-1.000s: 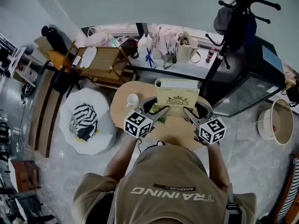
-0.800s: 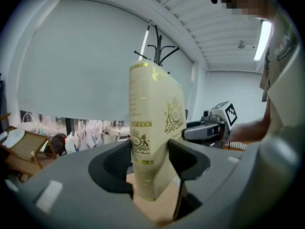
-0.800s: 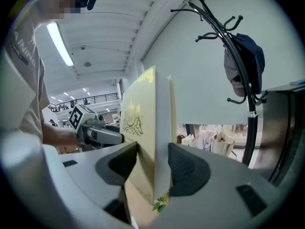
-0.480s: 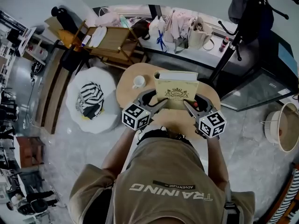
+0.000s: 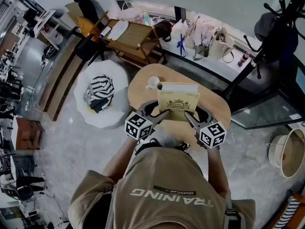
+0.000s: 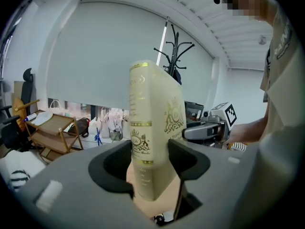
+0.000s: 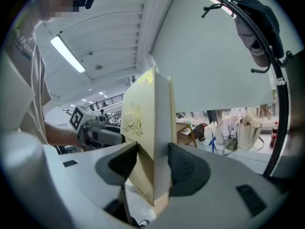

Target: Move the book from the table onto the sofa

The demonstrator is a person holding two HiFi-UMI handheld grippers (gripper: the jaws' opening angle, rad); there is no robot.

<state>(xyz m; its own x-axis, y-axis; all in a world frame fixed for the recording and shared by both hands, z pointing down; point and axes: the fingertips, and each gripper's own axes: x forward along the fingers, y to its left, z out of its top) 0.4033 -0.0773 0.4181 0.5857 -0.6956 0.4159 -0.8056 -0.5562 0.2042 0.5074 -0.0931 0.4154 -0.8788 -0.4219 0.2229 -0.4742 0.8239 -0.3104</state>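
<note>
I see cream book (image 5: pixel 177 104) over round bench (image 5: pixel 140 87), left hand-held gripper (image 5: pixel 161 115) pinching its spine side, right hand-held gripper (image 5: pixel 188 118) pinching its page side

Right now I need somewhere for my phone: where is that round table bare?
Bare wood shows on the table right of the book, out to the rim. The left back holds a cup; the middle is crowded by the held book.
</note>
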